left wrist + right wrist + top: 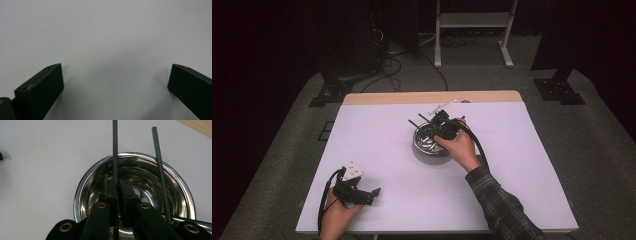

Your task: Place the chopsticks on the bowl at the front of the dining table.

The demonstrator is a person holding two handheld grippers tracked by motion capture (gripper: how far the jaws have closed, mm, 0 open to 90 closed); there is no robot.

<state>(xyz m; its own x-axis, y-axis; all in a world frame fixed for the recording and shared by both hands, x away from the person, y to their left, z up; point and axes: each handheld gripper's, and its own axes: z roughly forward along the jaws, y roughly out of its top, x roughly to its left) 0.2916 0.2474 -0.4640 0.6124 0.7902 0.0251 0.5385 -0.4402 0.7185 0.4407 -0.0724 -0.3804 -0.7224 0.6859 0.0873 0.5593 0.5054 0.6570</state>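
Gripping one black chopstick (pixel 115 147) over the steel bowl (pixel 82 187), the right gripper (pixel 119 187) is lowering it beside the other chopstick (pixel 160 170); left gripper (pixel 115 82) fingers are resting open on the counter (pixel 377 150).

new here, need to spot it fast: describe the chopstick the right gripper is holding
Find the steel bowl mid-table. Two dark chopsticks cross it. The held chopstick is pinched in the right gripper; the other chopstick leans free on the rim.
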